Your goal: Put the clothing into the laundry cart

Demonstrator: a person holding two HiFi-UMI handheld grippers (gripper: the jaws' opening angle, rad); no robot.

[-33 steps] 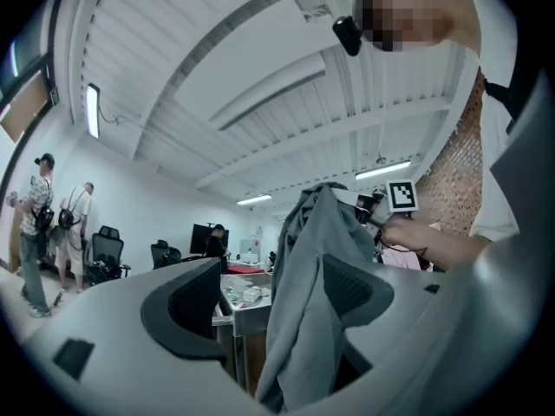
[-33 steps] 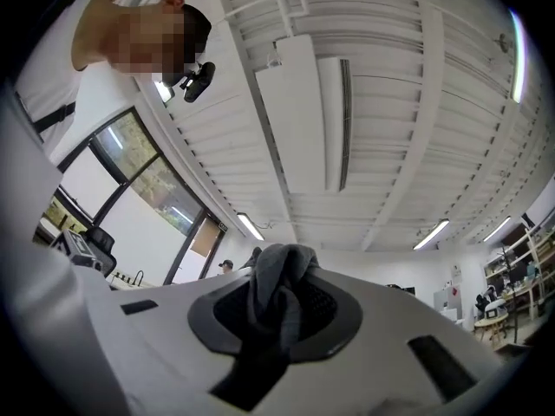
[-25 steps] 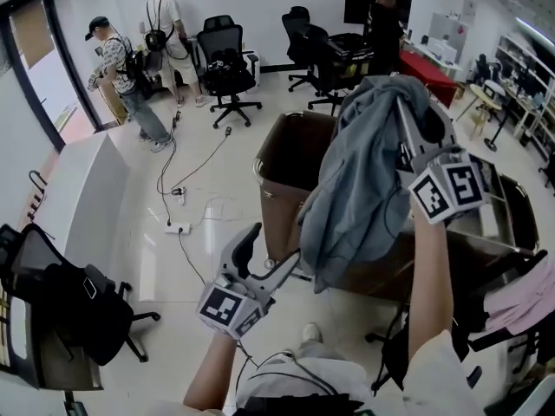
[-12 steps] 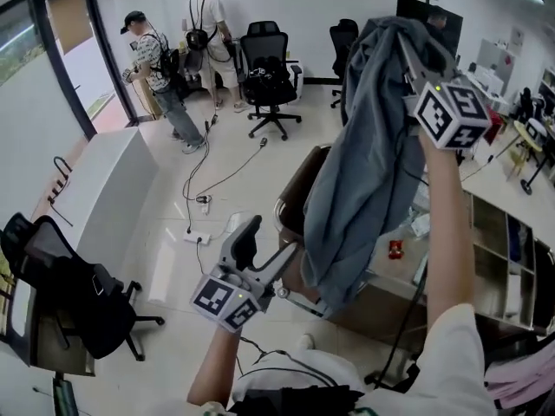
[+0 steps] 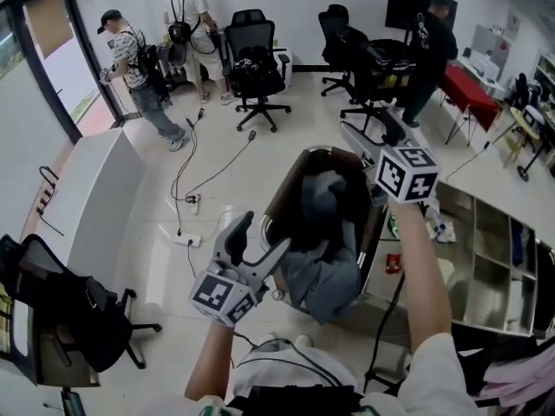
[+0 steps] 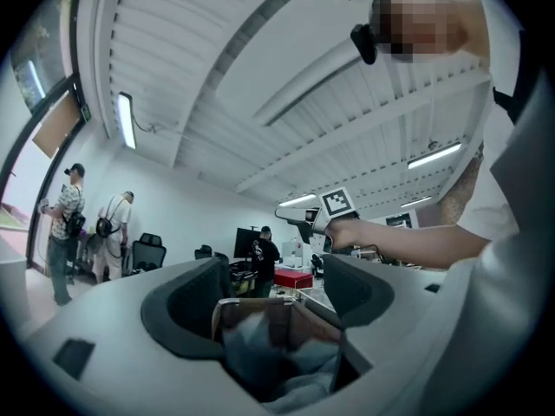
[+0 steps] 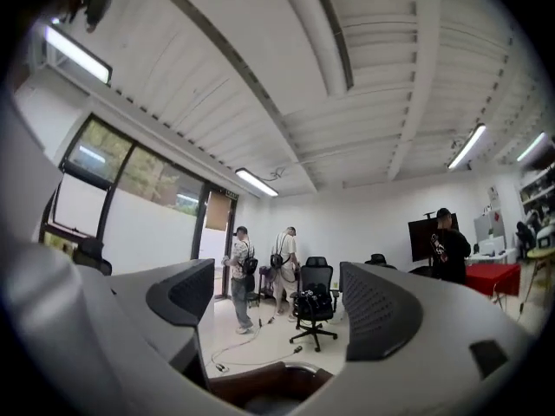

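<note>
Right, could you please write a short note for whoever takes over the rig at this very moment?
Left gripper: open, empty, low beside the laundry cart.
Right gripper: jaws opening, nothing between them, raised over the cart.
Grey garment: in the cart, free of both grippers.
Done: that garment is in.
Left: pink fabric at the head view's lower right may be more clothing; unclear.
</note>
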